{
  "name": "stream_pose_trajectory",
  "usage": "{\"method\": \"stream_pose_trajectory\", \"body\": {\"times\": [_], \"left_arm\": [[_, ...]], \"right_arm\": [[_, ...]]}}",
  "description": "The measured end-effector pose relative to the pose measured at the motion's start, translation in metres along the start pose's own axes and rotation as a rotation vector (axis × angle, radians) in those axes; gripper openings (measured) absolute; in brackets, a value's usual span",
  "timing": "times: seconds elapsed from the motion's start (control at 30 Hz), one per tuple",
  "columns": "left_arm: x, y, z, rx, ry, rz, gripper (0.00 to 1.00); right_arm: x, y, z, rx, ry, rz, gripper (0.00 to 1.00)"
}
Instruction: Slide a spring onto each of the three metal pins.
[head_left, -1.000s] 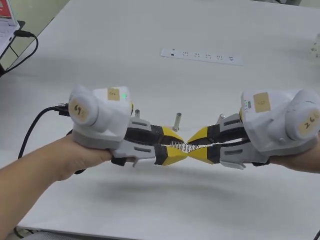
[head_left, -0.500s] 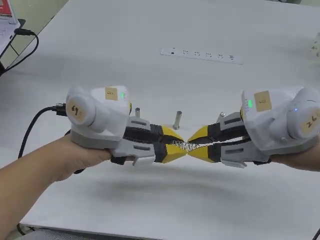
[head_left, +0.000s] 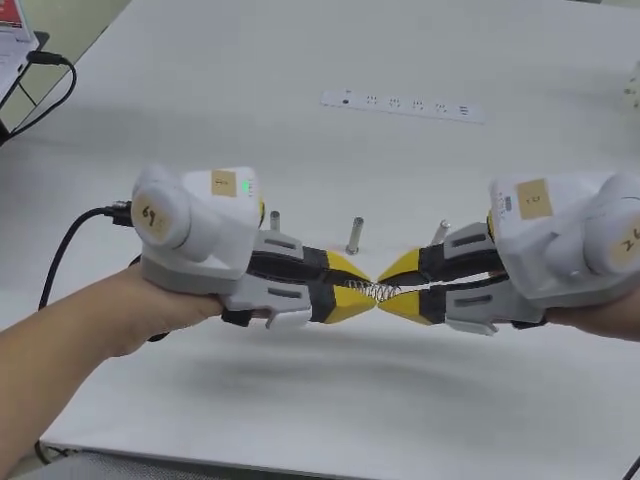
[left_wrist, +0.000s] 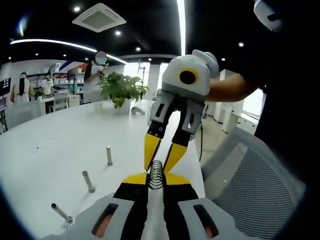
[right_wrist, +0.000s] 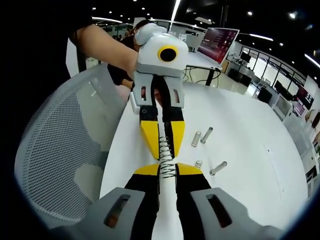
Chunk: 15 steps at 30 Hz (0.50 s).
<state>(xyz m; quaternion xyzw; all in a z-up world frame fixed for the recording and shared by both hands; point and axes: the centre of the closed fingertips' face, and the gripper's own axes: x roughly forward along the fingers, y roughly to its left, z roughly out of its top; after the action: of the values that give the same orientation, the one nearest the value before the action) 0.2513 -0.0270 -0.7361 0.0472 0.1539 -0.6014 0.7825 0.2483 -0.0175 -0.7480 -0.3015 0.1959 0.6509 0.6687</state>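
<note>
A small metal spring (head_left: 380, 291) hangs in the air between my two grippers, which meet tip to tip above the white table (head_left: 300, 400). My left gripper (head_left: 366, 291) is shut on one end of the spring (left_wrist: 156, 174), and my right gripper (head_left: 386, 294) is shut on the other end (right_wrist: 167, 162). Three upright metal pins stand just behind them: a left pin (head_left: 275, 220), a middle pin (head_left: 354, 236) and a right pin (head_left: 440, 232). In the right gripper view, two loose springs (right_wrist: 196, 138) lie near the pins (right_wrist: 206, 135).
A white power strip (head_left: 405, 105) lies further back on the table. At the left a black cable (head_left: 65, 250) runs from the left gripper, and a laptop corner (head_left: 10, 30) shows beyond it. A grey mesh chair (right_wrist: 65, 150) stands at the near table edge.
The two grippers stay tip to tip with the spring held between them. Only the view has shifted slightly.
</note>
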Motion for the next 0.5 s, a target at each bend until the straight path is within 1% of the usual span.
{"method": "stream_pose_trajectory", "body": {"times": [0.03,0.07,0.1,0.13,0.27,0.5], "left_arm": [[0.0001,-0.0002,-0.0001,0.001,0.001,0.001,0.03],[0.0001,0.0002,-0.0001,0.000,0.000,0.003,0.03],[-0.0002,0.0004,0.0000,-0.004,-0.002,0.004,0.03],[-0.0006,0.0005,-0.0002,-0.007,-0.001,0.003,0.03],[-0.0016,-0.0003,-0.0001,-0.011,-0.002,-0.002,0.03],[-0.0038,0.0004,0.0002,-0.026,-0.011,0.001,0.03]], "right_arm": [[-0.0001,-0.0002,-0.0012,-0.001,0.005,-0.004,0.10],[-0.0005,-0.0001,-0.0059,-0.003,0.028,-0.008,0.10],[-0.0004,0.0004,-0.0088,-0.009,0.038,-0.007,0.11],[-0.0003,0.0011,-0.0098,-0.014,0.038,-0.007,0.11],[-0.0027,-0.0010,-0.0085,-0.016,0.021,-0.023,0.08],[-0.0059,-0.0002,-0.0031,-0.011,-0.002,-0.019,0.08]]}}
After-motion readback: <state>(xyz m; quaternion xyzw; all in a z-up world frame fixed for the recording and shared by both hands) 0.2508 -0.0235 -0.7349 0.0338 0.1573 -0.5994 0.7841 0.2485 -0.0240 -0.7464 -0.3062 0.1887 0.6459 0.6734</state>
